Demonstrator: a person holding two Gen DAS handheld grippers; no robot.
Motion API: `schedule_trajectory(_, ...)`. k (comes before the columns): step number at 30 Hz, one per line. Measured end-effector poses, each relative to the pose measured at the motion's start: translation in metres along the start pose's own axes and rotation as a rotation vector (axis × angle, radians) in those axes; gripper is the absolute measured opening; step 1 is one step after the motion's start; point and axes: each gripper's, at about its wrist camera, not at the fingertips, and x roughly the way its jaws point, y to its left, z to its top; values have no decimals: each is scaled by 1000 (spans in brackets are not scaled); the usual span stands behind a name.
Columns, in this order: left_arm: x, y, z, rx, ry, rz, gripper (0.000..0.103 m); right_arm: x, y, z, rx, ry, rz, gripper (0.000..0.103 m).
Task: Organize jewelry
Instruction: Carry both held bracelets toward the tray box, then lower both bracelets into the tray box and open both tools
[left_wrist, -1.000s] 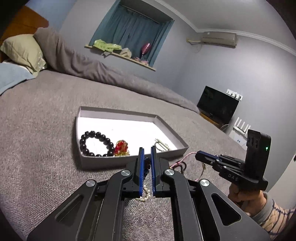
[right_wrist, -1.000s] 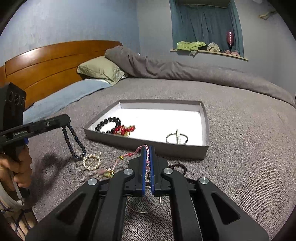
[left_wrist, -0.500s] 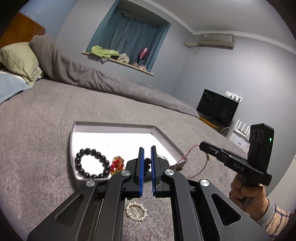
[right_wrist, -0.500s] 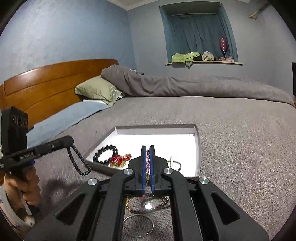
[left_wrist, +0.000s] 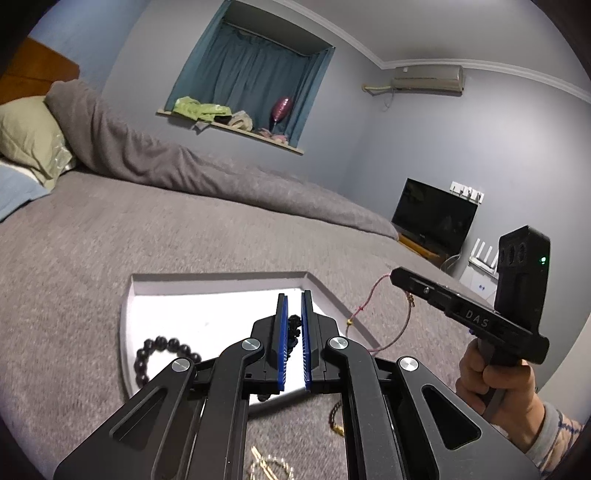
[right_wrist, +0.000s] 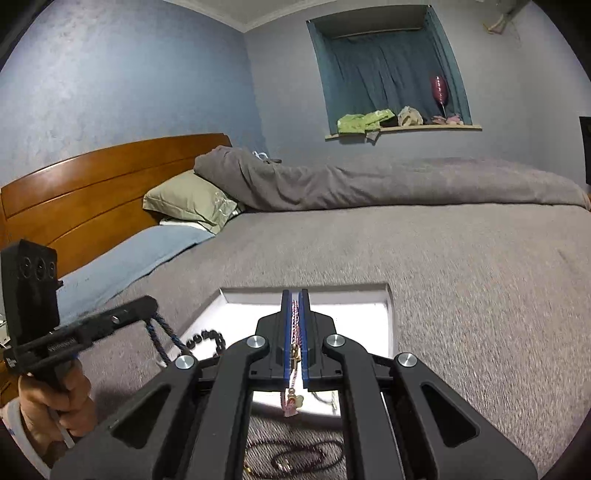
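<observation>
Left wrist view: the left gripper (left_wrist: 293, 306) is clamped on a dark bead strand (left_wrist: 293, 326) above the gray tray (left_wrist: 221, 282), where a black bead bracelet (left_wrist: 162, 354) lies. The right gripper (right_wrist: 294, 306) is clamped on a pink cord bracelet (right_wrist: 294, 321) over the same tray.

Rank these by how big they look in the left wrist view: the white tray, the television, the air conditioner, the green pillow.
Largest to smallest, as they appear:
1. white tray
2. television and green pillow: look alike, and the pillow is cut by the frame edge, so unranked
3. air conditioner
The tray's nearness to the camera inflates it.
</observation>
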Motion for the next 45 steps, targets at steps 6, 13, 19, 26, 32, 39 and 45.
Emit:
schedule_trajectory(6, 20, 2, 6, 7, 16, 4, 8, 16, 9, 7, -23, 11, 15, 4)
schedule_trajectory(13, 44, 4, 4, 7, 60, 15, 8, 47, 8, -1, -7, 77, 34, 4)
schedule_trajectory(19, 61, 26, -7, -25, 127, 81, 8, 72, -6, -20, 3, 172, -21, 4)
schedule_trajectory(26, 65, 62, -16, -107, 201, 175, 8, 82, -26, -34, 21, 242, -93, 4)
schedule_trajectory(32, 62, 77, -20, -144, 224, 203, 16, 85, -33, -41, 25, 272, -121, 5)
schedule_trajectory(39, 52, 78, -20, -123, 213, 227, 31, 75, -29, -41, -8, 262, -139, 24)
schedule_trajectory(45, 36, 72, -22, -106, 199, 230, 40, 56, -34, -43, -3, 241, -143, 27)
